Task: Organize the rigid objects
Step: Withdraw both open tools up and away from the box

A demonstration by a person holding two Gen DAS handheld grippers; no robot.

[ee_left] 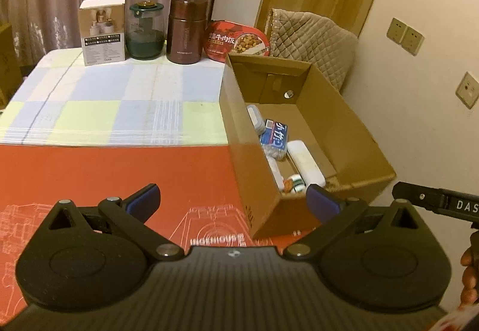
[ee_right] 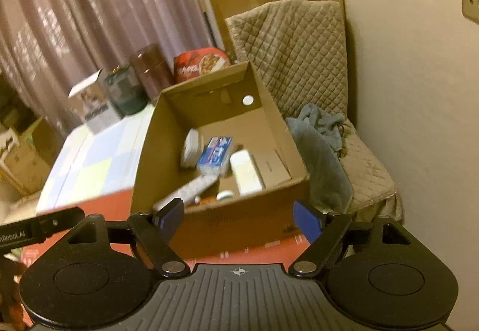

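Both claws gape empty; the four things still on the table (ee_left: 113,109) stand beyond the left claw (ee_left: 232,200), which is nearer than the right claw (ee_right: 238,218).

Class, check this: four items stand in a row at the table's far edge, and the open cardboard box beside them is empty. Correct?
Not quite. The open cardboard box is not empty: the right wrist view shows several items in it, including a blue-and-white packet and a white oblong case. The rest stands.
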